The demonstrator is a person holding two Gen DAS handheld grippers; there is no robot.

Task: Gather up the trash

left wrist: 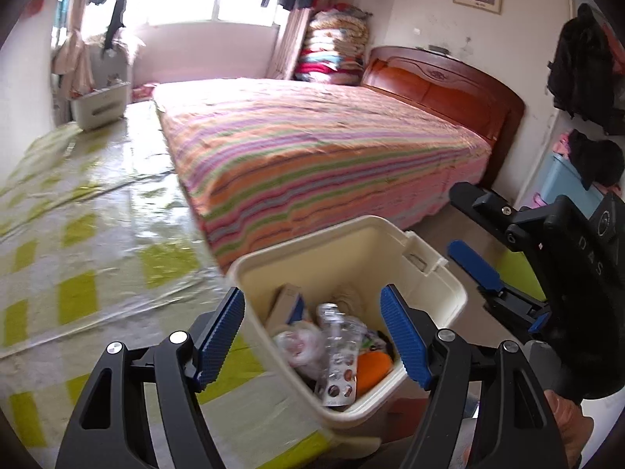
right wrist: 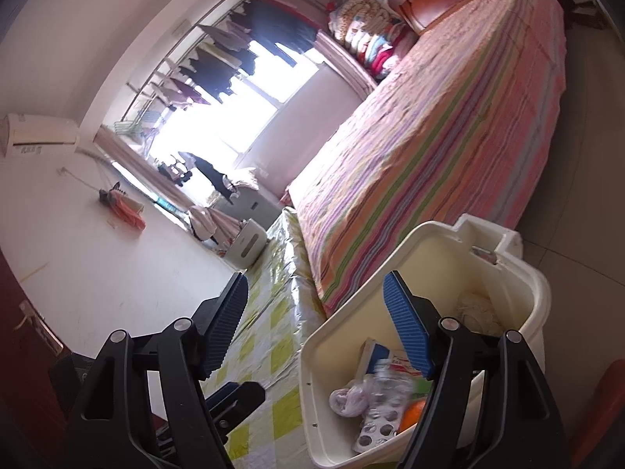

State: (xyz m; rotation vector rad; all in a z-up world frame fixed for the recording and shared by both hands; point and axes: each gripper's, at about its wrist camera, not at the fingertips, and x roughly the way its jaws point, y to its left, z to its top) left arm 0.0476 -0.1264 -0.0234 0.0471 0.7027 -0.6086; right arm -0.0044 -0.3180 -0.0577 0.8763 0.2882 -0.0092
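A cream plastic trash bin [left wrist: 437, 273] stands on the floor by the bed's foot and shows in the right wrist view too [right wrist: 519, 269]. It holds trash: a crumpled plastic bag [left wrist: 300, 346], a clear bottle with a blister sheet [left wrist: 340, 375], a small box [left wrist: 287, 303] and something orange [left wrist: 373, 369]. My left gripper [left wrist: 316, 336] is open and empty just above the bin's near rim. My right gripper [right wrist: 318, 334] is open and empty over the bin's left rim; it also shows in the left wrist view [left wrist: 468, 230].
A bed with a striped cover [left wrist: 312, 144] and wooden headboard [left wrist: 441, 82] fills the middle. A green-checked plastic mat [left wrist: 78, 234] covers the floor at left. A white box [left wrist: 103, 105] stands near the window. Clothes hang at the right wall [left wrist: 586, 66].
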